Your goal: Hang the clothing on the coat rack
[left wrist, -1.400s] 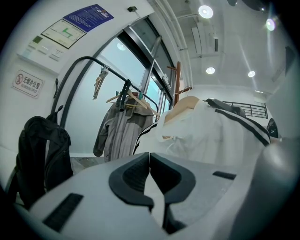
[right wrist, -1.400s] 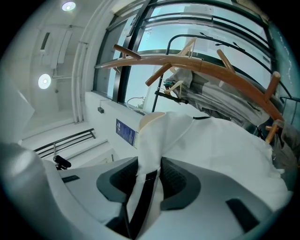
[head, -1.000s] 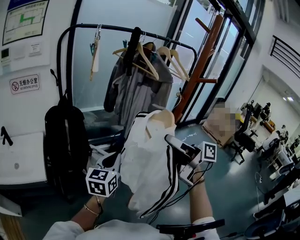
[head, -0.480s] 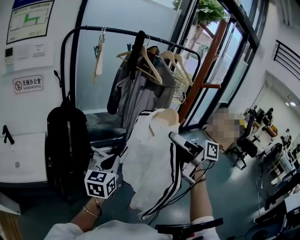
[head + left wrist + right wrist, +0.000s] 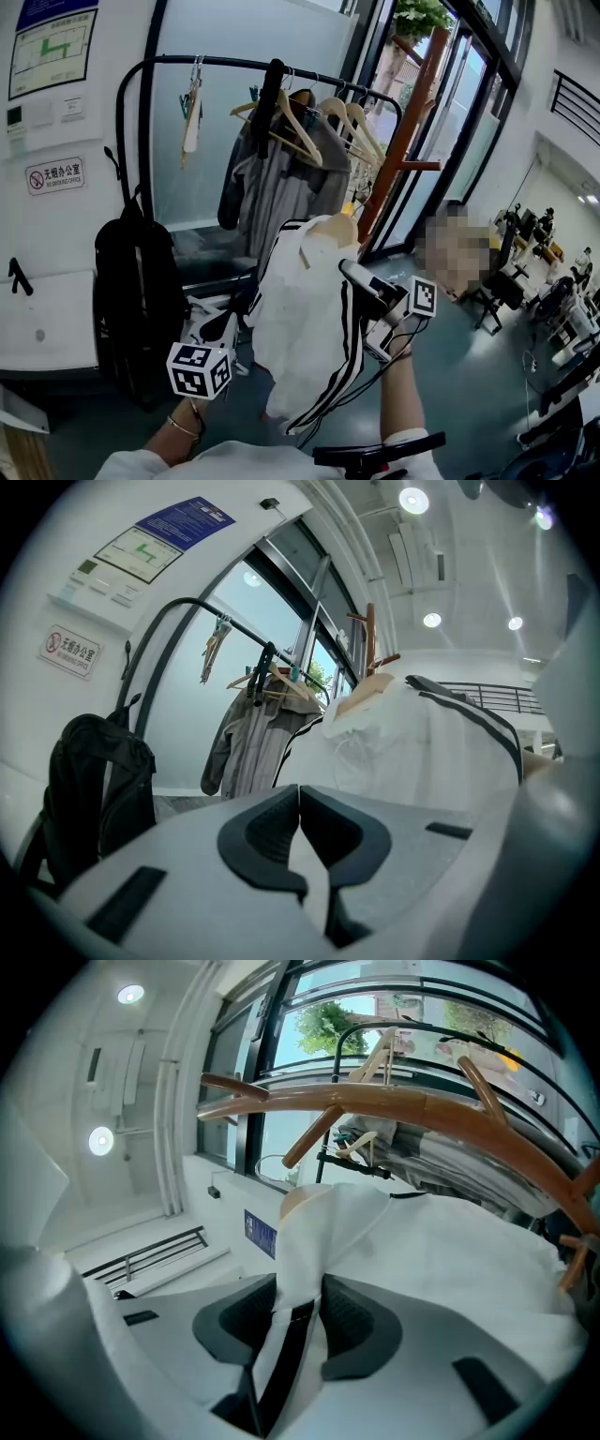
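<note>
A white jacket (image 5: 305, 323) with black stripes hangs on a wooden hanger (image 5: 333, 228), held up in mid-air in front of me. My right gripper (image 5: 354, 275) is shut on a fold of the jacket's shoulder fabric (image 5: 309, 1232), which fills the gap between its pads (image 5: 349, 1312). My left gripper (image 5: 223, 325) is low on the left beside the jacket, jaws shut with nothing in them (image 5: 300, 794). Beyond stand the black rail rack (image 5: 234, 64) and the brown wooden coat stand (image 5: 405, 131), also overhead in the right gripper view (image 5: 412, 1105).
A grey coat (image 5: 281, 187) and several bare wooden hangers (image 5: 352, 122) hang on the rail. A black backpack (image 5: 136, 291) hangs at the rail's left post. Glass doors (image 5: 450, 122) lie behind the stand; office chairs (image 5: 553, 300) are far right.
The rack and stand have drawn slightly nearer in the head view. The jacket and both grippers keep almost the same pose, and the right grip is unchanged.
</note>
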Action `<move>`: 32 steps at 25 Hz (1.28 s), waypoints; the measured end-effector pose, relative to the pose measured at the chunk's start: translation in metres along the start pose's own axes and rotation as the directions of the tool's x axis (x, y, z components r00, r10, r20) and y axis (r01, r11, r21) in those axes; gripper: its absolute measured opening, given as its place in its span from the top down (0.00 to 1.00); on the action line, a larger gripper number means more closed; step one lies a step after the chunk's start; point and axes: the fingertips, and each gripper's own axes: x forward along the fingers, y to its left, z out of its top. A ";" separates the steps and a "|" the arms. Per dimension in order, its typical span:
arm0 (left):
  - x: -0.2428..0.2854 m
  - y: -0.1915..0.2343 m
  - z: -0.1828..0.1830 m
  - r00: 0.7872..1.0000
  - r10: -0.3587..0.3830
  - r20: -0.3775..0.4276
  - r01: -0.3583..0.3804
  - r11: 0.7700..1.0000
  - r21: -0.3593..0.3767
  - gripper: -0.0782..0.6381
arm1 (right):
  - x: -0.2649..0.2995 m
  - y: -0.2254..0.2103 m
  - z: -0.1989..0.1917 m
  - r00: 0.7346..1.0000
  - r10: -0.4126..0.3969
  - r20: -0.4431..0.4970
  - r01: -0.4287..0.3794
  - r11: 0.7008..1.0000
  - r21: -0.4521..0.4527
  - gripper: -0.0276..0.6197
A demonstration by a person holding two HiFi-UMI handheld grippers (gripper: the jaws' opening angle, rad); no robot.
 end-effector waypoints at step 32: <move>0.014 -0.003 -0.026 0.997 -0.005 -0.082 0.005 1.000 0.002 0.88 | -0.046 -0.074 0.026 0.962 -0.205 0.180 0.220 0.973 -0.070 0.71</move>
